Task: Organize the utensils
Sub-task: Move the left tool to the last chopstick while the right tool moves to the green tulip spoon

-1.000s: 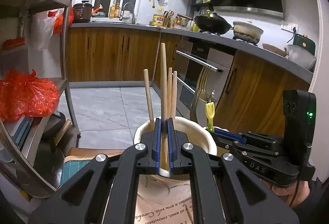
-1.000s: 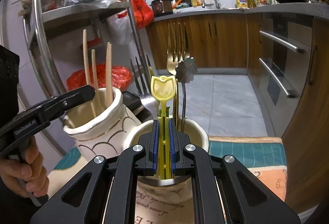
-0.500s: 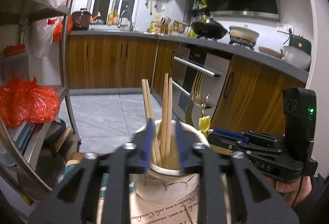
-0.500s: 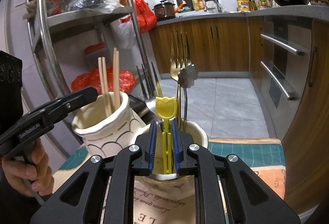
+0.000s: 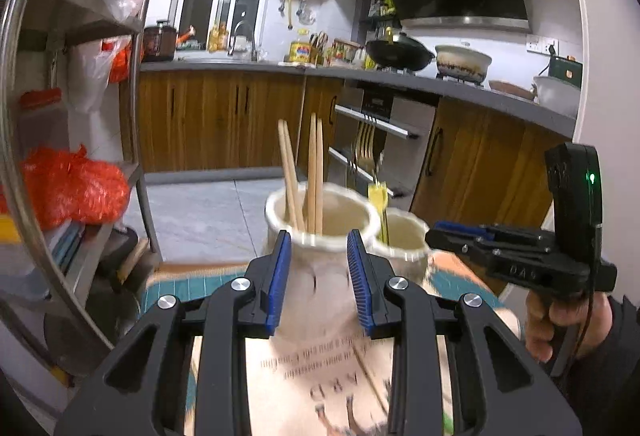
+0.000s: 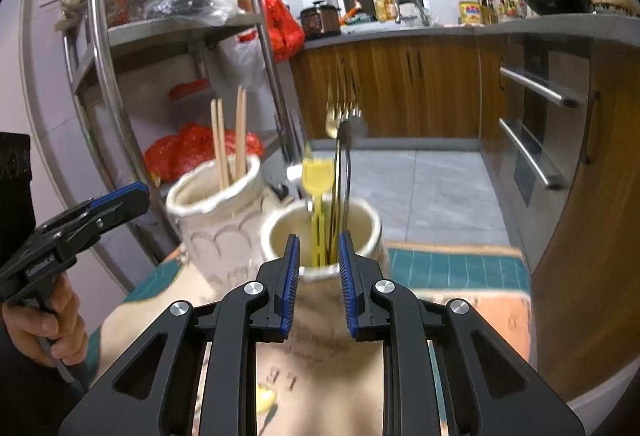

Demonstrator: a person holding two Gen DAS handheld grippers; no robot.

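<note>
Utensils, two lots, on a printed mat (image 5: 320, 360).

Lot one: wooden chopsticks (image 5: 310, 172), standing upright and leaning slightly in the left jar (image 5: 320, 236), a pale scalloped ceramic pot. Likely light, stiff, a little slick; best pinched on the bare shaft above the rim.

Lot two: yellow tulip-topped pick (image 6: 318, 192), gold fork (image 6: 338, 116) and a dark flower-headed piece (image 6: 352, 128), standing in the right jar (image 6: 320, 236), just beside the first. The pick looks thin plastic, light, probably bendy; the metal items stiffer, heavier, slippery. Both jars appear breakable and could tip if knocked.

Left gripper (image 5: 319, 260): level, aimed at its jar from the near side, blue pads wide apart and holding nothing.

Right gripper (image 6: 319, 264): level, centred on its jar, pads parted to a moderate gap, empty; the pick stands free beyond them.

Both lots appear sorted by kind.
</note>
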